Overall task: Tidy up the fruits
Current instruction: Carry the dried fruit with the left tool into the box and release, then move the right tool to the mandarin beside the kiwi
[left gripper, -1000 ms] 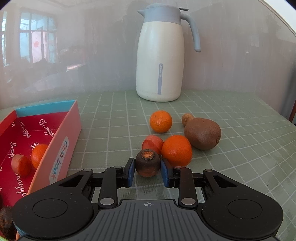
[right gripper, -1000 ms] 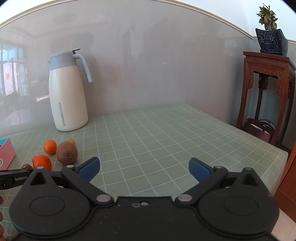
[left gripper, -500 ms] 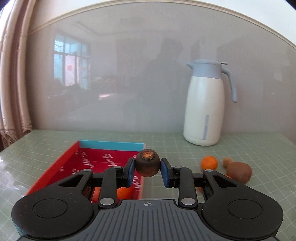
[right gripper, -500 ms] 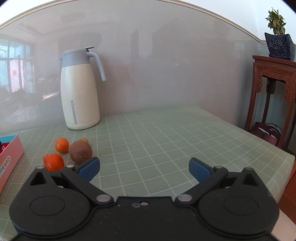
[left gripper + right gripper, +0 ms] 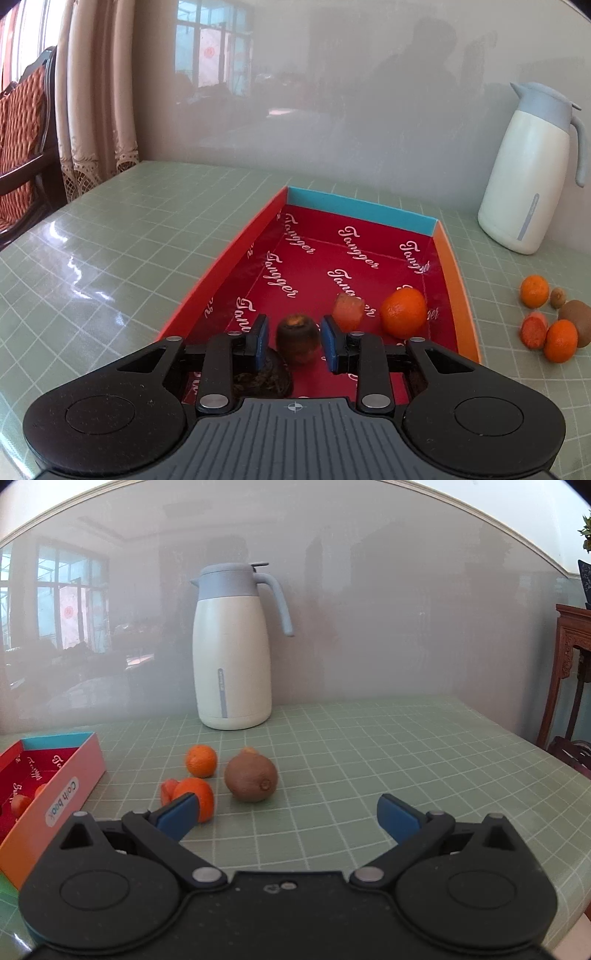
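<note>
left gripper (image 5: 294, 341) parted, dark fruit (image 5: 297, 338) loose between pads, over red box (image 5: 464, 295) | right gripper (image 5: 287, 814) spread wide, nothing held, kiwi (image 5: 251, 777) ahead, left

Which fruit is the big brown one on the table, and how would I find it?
Start at the white jug by the wall and come toward the camera to the loose fruit on the green table. The kiwi lies at the right end of that group. It is brown and bigger than the oranges beside it.
</note>
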Motion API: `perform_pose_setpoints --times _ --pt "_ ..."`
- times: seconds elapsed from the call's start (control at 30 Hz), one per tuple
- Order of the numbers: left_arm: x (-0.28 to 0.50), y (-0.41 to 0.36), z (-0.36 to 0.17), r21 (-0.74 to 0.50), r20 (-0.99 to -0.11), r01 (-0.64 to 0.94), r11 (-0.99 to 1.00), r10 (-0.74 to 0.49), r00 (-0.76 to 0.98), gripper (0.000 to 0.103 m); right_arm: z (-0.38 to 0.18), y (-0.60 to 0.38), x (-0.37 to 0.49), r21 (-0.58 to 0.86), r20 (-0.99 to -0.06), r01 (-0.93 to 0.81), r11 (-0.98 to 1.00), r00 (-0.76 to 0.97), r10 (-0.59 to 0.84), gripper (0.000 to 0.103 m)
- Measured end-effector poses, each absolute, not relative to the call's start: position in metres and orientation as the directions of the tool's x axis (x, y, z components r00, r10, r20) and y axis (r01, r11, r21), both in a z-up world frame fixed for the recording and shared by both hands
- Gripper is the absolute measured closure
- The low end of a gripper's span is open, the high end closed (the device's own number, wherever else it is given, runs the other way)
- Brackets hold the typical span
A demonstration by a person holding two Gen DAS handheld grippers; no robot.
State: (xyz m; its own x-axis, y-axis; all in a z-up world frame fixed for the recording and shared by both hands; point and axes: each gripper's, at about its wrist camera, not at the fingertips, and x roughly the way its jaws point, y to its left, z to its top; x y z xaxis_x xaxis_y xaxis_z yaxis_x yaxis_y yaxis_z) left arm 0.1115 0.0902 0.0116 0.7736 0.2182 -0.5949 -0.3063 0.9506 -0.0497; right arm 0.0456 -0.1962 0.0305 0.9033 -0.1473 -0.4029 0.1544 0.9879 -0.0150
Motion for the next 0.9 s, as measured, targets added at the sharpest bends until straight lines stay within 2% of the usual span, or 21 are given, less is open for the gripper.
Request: perform_pose_setpoints --times 0.07,0.1,0.13,0.17,0.2,0.3,0.6,0.7,0.9 --pt "0.108 0.094 0.014 -0.044 -0.593 -0.311 0.949 0.226 0.773 0.072 0.031 -0.189 0.048 -0.017 -0.403 0.134 0.991 0.906 -0.13 0.0" --pt "0.107 0.095 0.014 -0.044 -0.59 -0.311 0.949 0.226 0.775 0.068 0.03 -0.186 0.049 -0.017 -0.405 0.125 0.992 0.906 -0.121 0.0" --pt "0.104 0.098 0.016 -0.052 -0.586 -0.313 0.948 0.225 0.778 0.055 0.03 -0.183 0.051 -0.016 -0.407 0.116 0.993 0.907 -0.112 0.0" --pt "0.098 0.101 0.019 -0.061 -0.573 -0.319 0.946 0.228 0.787 0.047 0.03 -0.181 0.052 -0.014 -0.409 0.108 0.994 0.906 -0.105 0.0" --pt "0.094 0.102 0.022 -0.06 -0.557 -0.326 0.943 0.24 0.795 0.034 0.03 -0.177 0.053 -0.013 -0.413 0.102 0.995 0.906 -0.098 0.0" --pt "0.081 0.106 0.036 -0.056 -0.514 -0.314 0.948 0.243 0.823 0.033 0.029 -0.169 0.057 -0.018 -0.416 0.087 0.996 0.905 -0.086 0.0" --pt "0.025 0.153 0.057 -0.037 -0.404 -0.437 0.899 0.387 0.829 0.023 0.022 -0.147 0.068 -0.023 -0.434 0.048 0.999 0.899 -0.054 0.0" --pt "0.008 0.17 0.053 -0.033 -0.387 -0.501 0.865 0.451 0.804 0.018 0.019 -0.142 0.071 -0.031 -0.44 0.038 0.999 0.897 -0.047 0.0" --pt "-0.008 0.195 0.047 -0.053 -0.385 -0.582 0.811 0.522 0.761 0.018 0.015 -0.135 0.082 -0.032 -0.457 0.022 0.999 0.889 -0.035 0.0"
